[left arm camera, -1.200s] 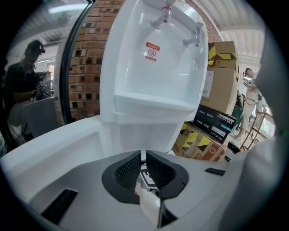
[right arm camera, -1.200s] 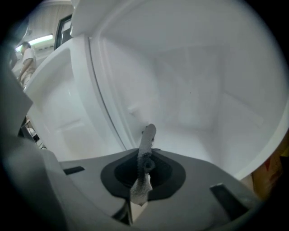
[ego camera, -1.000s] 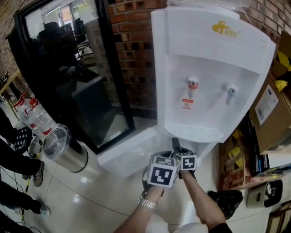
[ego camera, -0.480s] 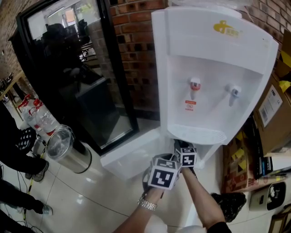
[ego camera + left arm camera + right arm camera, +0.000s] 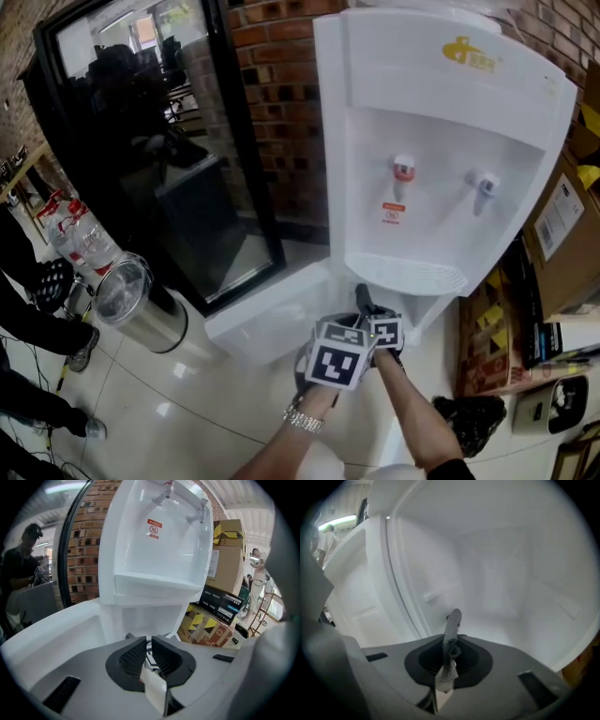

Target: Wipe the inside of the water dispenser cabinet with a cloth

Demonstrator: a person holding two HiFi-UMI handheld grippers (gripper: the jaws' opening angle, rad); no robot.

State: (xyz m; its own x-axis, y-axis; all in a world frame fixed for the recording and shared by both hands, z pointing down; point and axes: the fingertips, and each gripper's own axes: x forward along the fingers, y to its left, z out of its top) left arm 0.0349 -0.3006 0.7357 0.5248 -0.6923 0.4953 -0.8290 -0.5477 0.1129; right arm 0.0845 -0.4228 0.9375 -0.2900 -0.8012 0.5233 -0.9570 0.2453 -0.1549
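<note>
I am drawing my right gripper (image 5: pixel 454 617) — clenched on the grey cloth (image 5: pixel 450 644) — back near after a short push far into the cabinet (image 5: pixel 506 578): a wiping stroke is probably underway. My left gripper (image 5: pixel 148 645), jaws slightly parted and empty, is waiting just left of it.

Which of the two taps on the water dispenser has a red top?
The tap at the left in the head view: its top is red, with a red-and-white label just below. The other tap has a bluish top.
</note>
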